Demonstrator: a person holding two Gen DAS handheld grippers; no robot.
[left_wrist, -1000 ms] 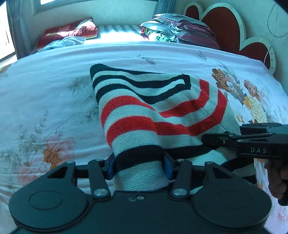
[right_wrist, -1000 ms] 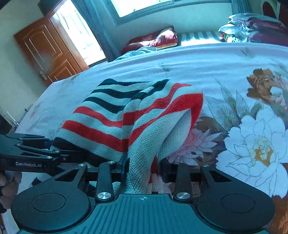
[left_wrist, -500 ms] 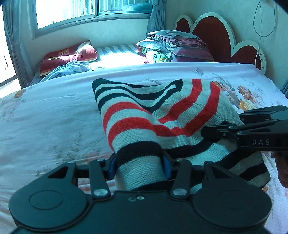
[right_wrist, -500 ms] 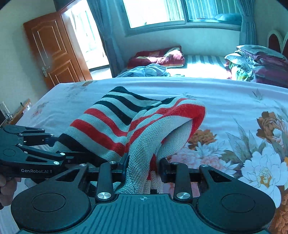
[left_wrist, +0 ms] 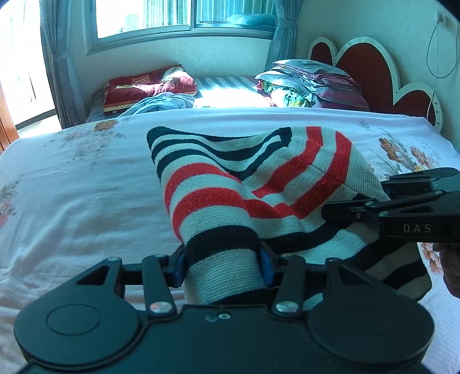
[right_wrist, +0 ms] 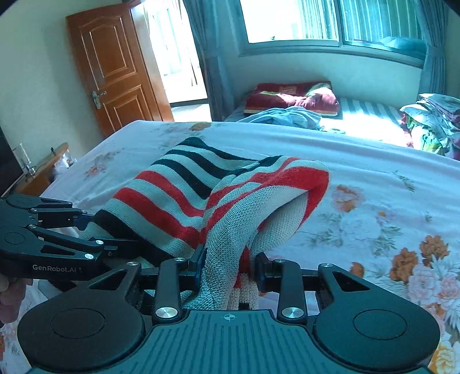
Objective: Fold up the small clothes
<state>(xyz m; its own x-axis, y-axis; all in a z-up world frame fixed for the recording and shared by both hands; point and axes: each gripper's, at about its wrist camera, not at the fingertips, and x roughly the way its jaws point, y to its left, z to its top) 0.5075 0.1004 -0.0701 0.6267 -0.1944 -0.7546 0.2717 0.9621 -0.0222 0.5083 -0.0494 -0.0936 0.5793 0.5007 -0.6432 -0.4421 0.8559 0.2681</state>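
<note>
I've got the striped knit sweater [left_wrist: 253, 184] pinched in both sets of jaws, left gripper [left_wrist: 222, 266] and right gripper [right_wrist: 230, 269] each clamped on a bunched edge, the rest draped mid-frame over the floral bed sheet [left_wrist: 86, 187]. Mid-fold, I'd say; next I carry this edge across and lay it flat.

A home bedroom: floral-sheeted bed [left_wrist: 86, 184], headboard [left_wrist: 362, 66], wooden door [right_wrist: 115, 72], curtained window [right_wrist: 330, 23]
</note>
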